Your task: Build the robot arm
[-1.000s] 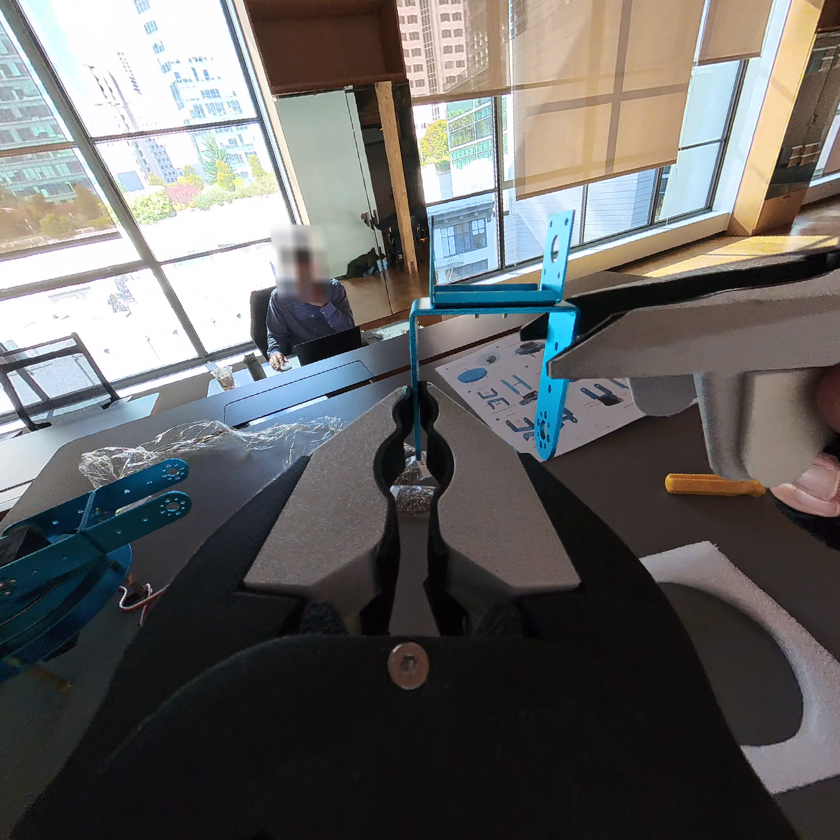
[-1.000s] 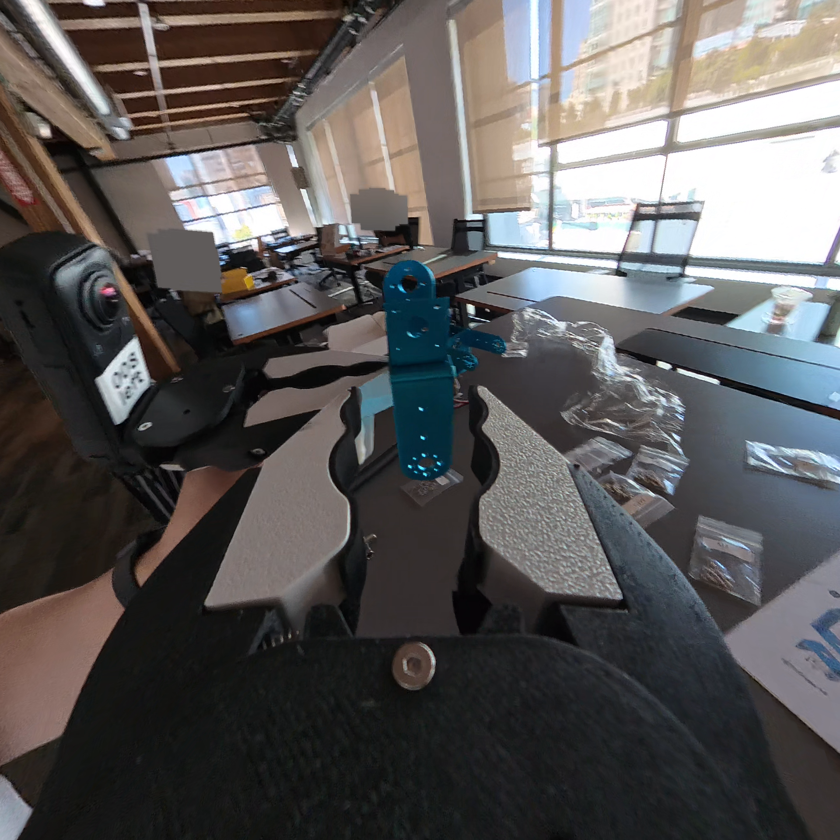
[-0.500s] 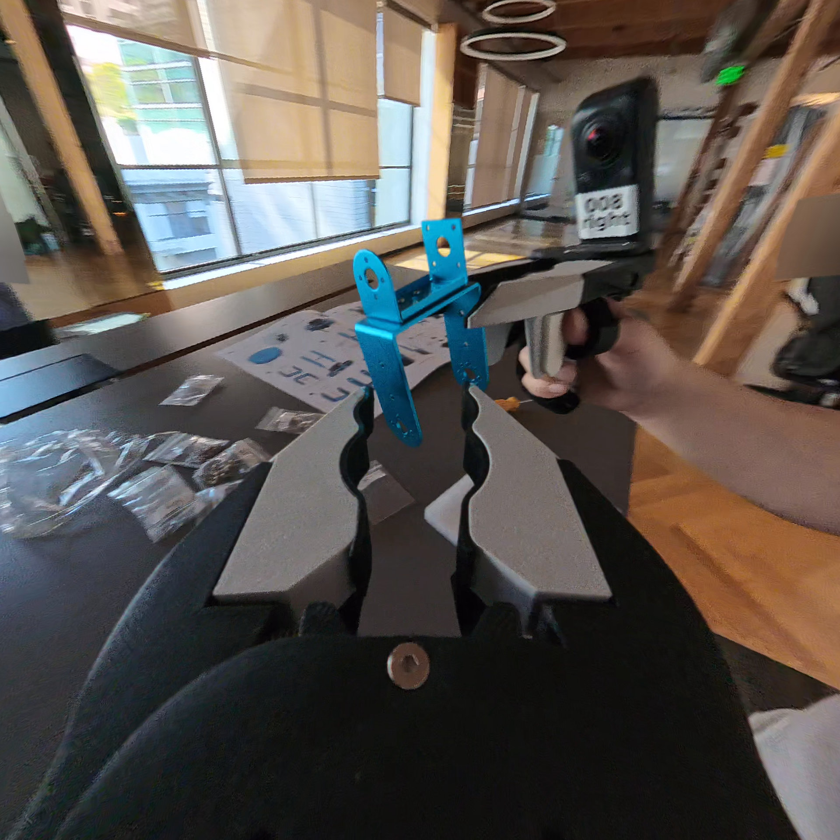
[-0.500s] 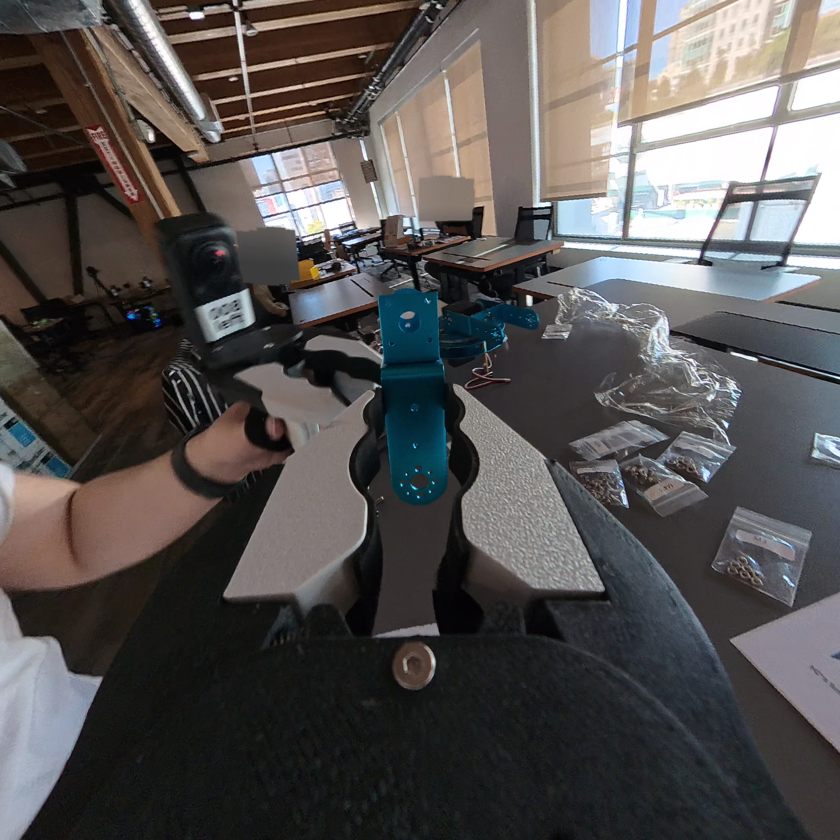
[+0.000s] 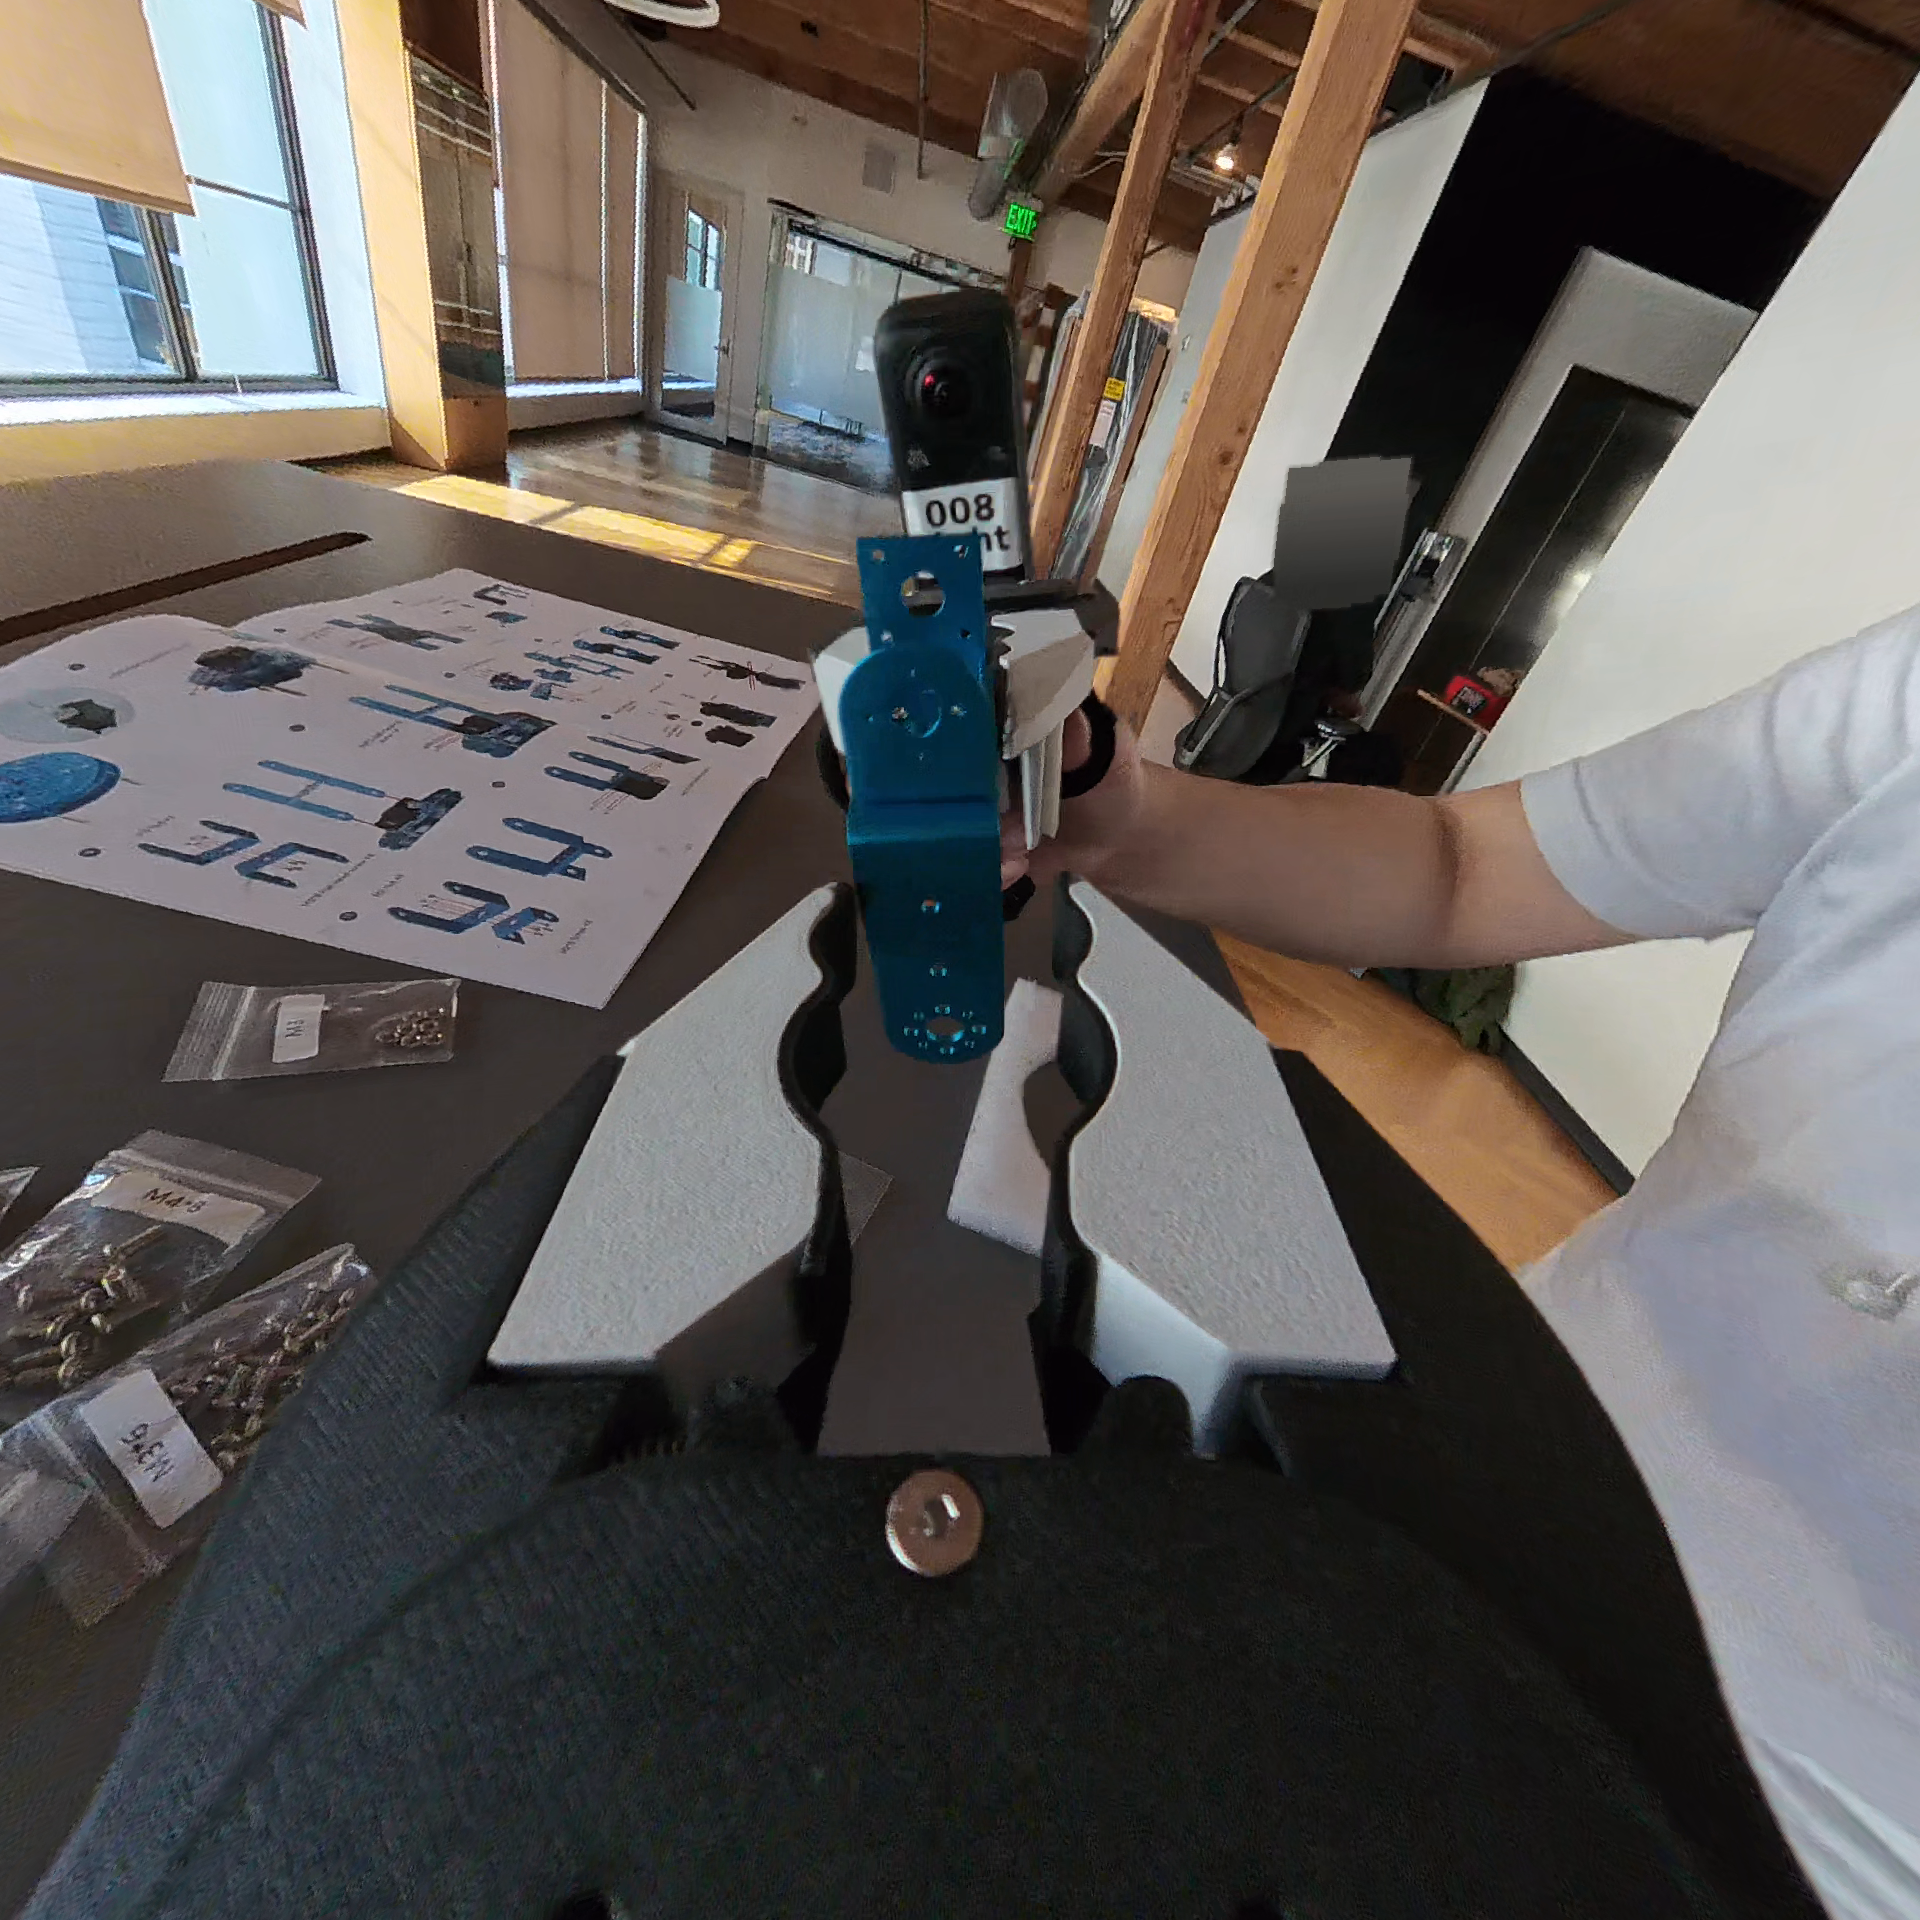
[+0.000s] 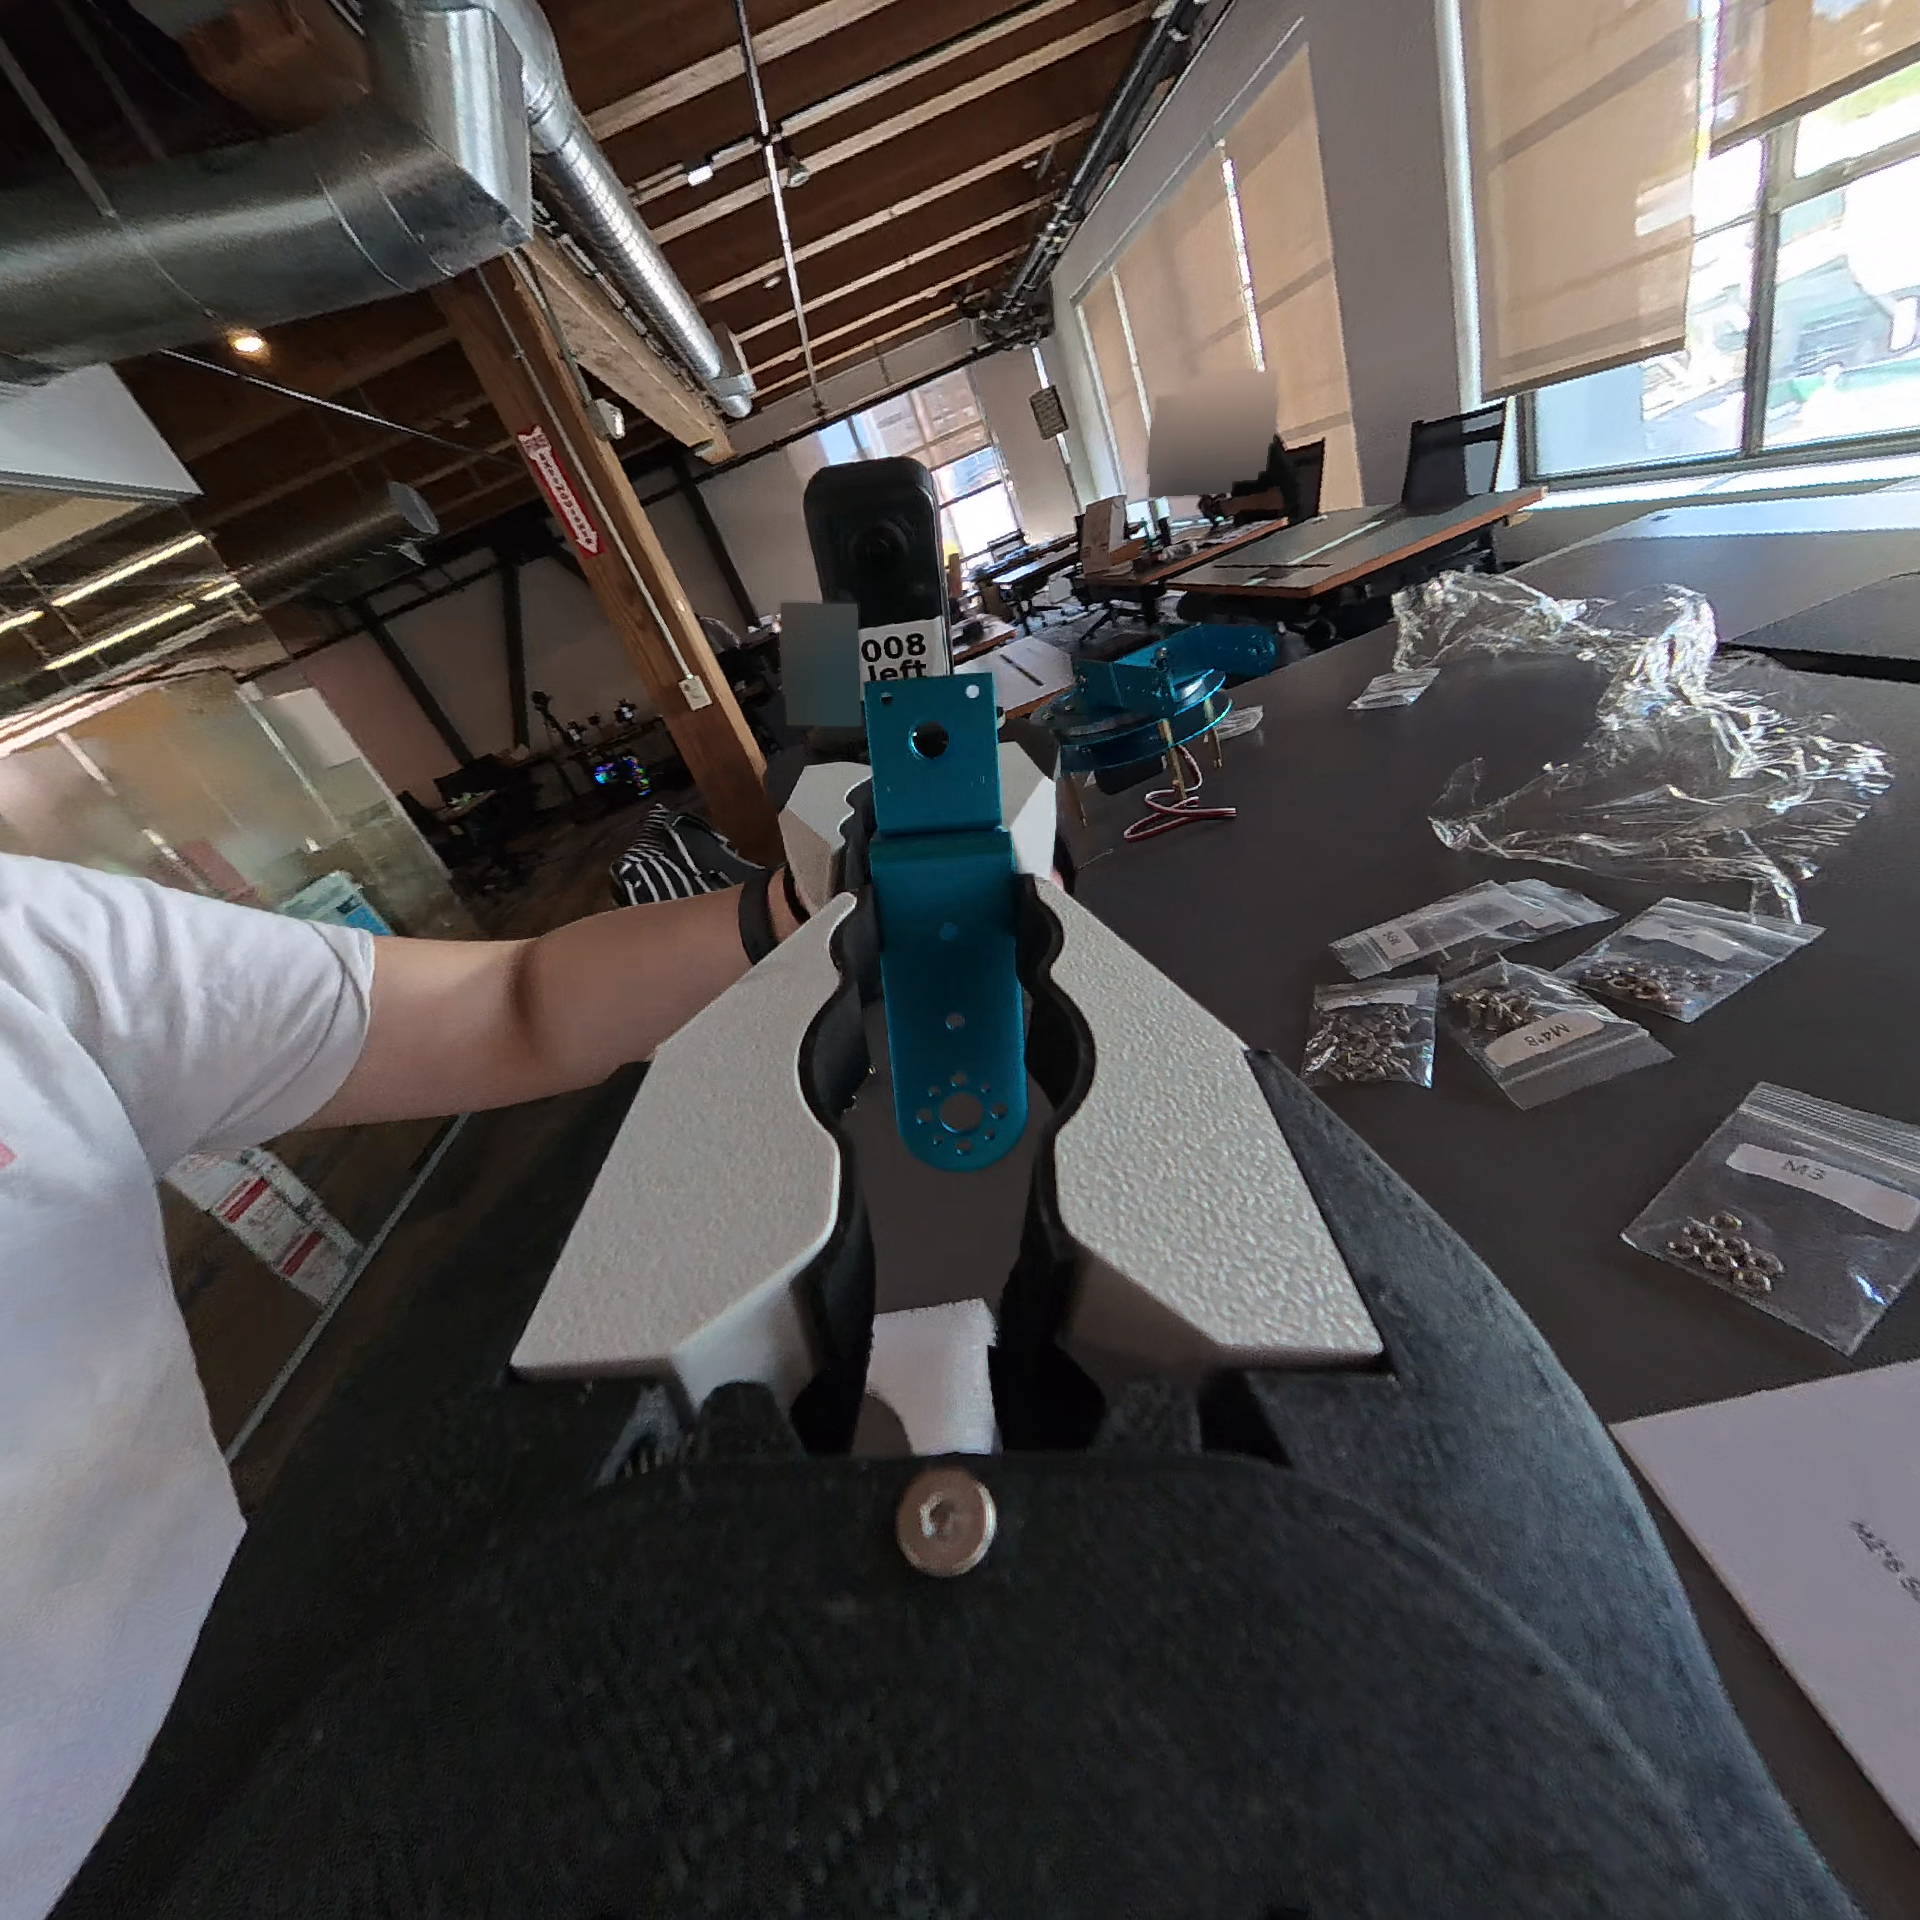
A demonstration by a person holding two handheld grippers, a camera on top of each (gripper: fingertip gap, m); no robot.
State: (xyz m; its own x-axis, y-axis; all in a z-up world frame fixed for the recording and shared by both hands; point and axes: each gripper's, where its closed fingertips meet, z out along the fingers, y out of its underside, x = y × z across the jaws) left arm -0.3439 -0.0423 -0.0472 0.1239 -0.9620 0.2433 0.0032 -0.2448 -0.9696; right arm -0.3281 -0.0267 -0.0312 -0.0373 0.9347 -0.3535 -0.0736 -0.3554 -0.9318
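Note:
A blue U-shaped metal bracket (image 6: 951, 997) with drilled holes is held above the dark table (image 6: 1351, 831). My right gripper (image 6: 940, 904) is shut on one leg of it, the pads pressing its two edges. My left gripper (image 5: 951, 899) is open; the bracket's (image 5: 930, 873) other leg hangs between its fingertips with a gap on each side. The two grippers face each other. The right gripper shows in the left wrist view (image 5: 1039, 675) behind the bracket, and the left gripper shows in the right wrist view (image 6: 816, 810).
A printed sheet (image 5: 395, 769) with blue part pictures lies on the table, with small bags of screws (image 5: 312, 1023) (image 6: 1538, 1029) near it. Crumpled clear plastic (image 6: 1642, 748) and a blue round assembly (image 6: 1153, 686) lie farther off. White foam (image 5: 997, 1132) lies under the grippers. The person's arms reach in from the table's edge. The tips of both grippers are at nearly the same place.
My left gripper was shut on the bracket and has opened. My right gripper was open around a leg and has shut on it. Both have swung round to face each other.

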